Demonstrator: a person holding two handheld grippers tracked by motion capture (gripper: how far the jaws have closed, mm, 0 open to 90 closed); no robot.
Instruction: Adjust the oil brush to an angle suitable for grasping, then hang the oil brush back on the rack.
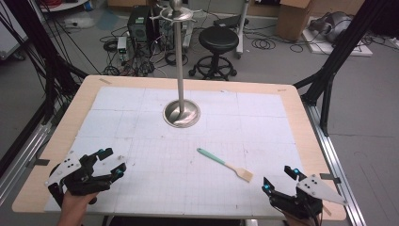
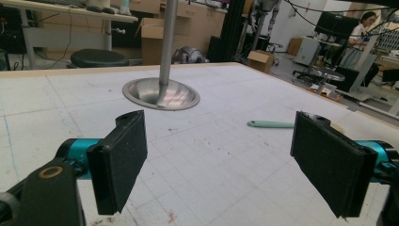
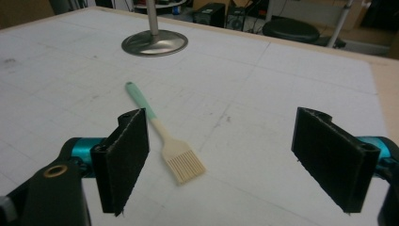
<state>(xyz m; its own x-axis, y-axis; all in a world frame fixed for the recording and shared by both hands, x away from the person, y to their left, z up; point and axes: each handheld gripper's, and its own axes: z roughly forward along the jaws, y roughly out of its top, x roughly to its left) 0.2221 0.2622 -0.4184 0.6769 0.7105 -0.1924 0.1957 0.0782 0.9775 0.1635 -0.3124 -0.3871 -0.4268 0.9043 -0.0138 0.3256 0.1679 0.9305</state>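
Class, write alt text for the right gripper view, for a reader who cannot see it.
A silicone brush with a mint-green handle and cream bristles lies flat on the white gridded table, just beyond the right gripper, whose two black jaws stand wide open with nothing between them. Farther back stands a metal stand's round base.

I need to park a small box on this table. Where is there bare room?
Free patches: the mat between the left gripper and the stand's base, and the far right corner beyond the brush. Tighter: the near right, between the brush and the open right gripper.
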